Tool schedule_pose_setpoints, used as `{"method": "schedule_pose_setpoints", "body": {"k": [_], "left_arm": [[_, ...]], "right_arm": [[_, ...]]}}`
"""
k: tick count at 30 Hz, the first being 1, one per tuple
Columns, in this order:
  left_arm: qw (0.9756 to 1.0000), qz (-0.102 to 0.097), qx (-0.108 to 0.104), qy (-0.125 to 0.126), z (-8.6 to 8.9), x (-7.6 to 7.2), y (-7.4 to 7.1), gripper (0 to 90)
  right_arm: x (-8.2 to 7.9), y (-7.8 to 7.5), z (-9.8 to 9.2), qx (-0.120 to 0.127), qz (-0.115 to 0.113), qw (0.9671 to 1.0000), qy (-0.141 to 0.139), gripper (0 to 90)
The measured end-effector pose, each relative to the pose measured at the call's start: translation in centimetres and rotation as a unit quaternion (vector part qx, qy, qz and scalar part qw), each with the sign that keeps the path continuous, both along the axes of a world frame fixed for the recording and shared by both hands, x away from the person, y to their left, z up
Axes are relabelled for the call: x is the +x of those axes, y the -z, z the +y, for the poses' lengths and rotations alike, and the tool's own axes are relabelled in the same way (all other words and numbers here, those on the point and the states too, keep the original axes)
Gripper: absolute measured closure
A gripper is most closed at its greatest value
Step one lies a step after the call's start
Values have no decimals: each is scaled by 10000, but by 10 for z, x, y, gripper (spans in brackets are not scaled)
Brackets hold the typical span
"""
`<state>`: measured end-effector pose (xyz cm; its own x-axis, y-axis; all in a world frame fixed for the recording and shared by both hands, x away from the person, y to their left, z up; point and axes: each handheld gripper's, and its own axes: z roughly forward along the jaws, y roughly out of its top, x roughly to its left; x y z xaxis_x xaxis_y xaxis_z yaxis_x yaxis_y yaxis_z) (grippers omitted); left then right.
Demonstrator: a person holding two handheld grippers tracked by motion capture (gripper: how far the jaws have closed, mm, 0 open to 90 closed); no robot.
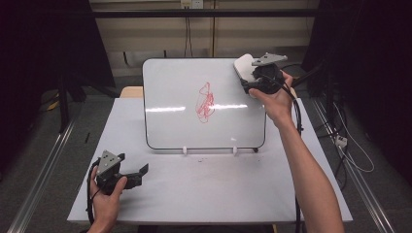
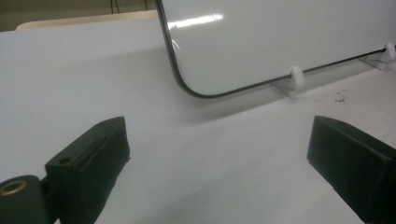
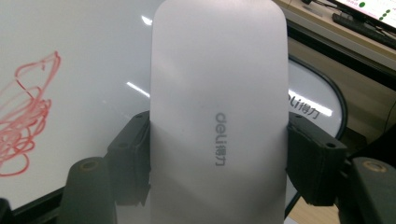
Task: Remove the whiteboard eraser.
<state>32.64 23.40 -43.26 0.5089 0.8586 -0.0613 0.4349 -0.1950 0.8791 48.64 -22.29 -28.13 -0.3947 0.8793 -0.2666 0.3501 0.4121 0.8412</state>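
Note:
A whiteboard (image 1: pixel 175 97) stands propped on small white feet on the table, with a red scribble (image 1: pixel 205 102) near its middle. My right gripper (image 1: pixel 245 77) is at the board's upper right corner, shut on a white eraser (image 1: pixel 242 67). In the right gripper view the eraser (image 3: pixel 217 98) stands upright between the two black jaws, printed with grey lettering, and the red scribble (image 3: pixel 25 112) lies to its left. My left gripper (image 1: pixel 145 171) rests on the table at the front left, open with nothing between its jaws. The left gripper view shows the board's lower corner (image 2: pixel 187 88) ahead.
The white table (image 1: pixel 204 189) spreads in front of the board. A board foot (image 2: pixel 296 79) and a few dark specks (image 2: pixel 341 95) lie near the board's lower edge. Metal rails run along both sides of the table, and cables hang at the right.

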Motion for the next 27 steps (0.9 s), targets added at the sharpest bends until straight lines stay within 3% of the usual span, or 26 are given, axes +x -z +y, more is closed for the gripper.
{"method": "schedule_pose_setpoints", "body": {"k": [5,17,22,27], "left_arm": [[10000,-20,-26,-7,0,-1,-1,55],[10000,-32,1,-5,1,-1,-1,55],[10000,-29,-15,-19,1,-1,-1,55],[10000,-50,-40,-15,1,-1,-2,55]], "right_arm": [[-9,-4,2,44,-116,9999,-82,313],[-31,6,20,127,-326,9984,-448,313],[-37,2,29,76,-480,9972,-572,313],[-44,5,45,-174,-524,9960,-702,313]]}}
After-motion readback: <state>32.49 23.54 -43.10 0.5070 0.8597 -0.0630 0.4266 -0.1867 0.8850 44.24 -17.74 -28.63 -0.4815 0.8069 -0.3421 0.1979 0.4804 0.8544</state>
